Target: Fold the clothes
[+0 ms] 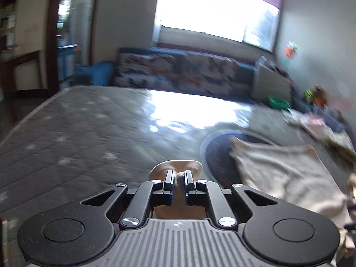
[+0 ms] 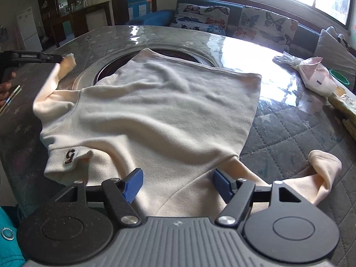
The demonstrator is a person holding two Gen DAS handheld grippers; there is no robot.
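Observation:
A cream sweater [image 2: 160, 109] lies spread on the quilted table, its body over a dark round inset [image 2: 175, 54]. My left gripper [image 1: 178, 181] is shut on the cuff of the left sleeve [image 1: 175, 166] and holds it lifted above the table. The right wrist view shows that same gripper [image 2: 56, 58] at the far left, pinching the cuff [image 2: 67, 63]. My right gripper [image 2: 176, 183] stands open over the sweater's near edge, its blue pads [image 2: 133, 183] apart above the cloth. The right sleeve [image 2: 320, 178] lies curled on the table at the right. The sweater's body [image 1: 284, 173] shows blurred in the left wrist view.
A grey star-quilted cover under clear plastic [image 2: 289, 129] tops the table. A bundle of pale cloth and bags [image 2: 316, 77] lies at the far right edge. A butterfly-print sofa [image 2: 233, 22] stands behind the table. A person's hand [image 2: 5, 86] is at the left.

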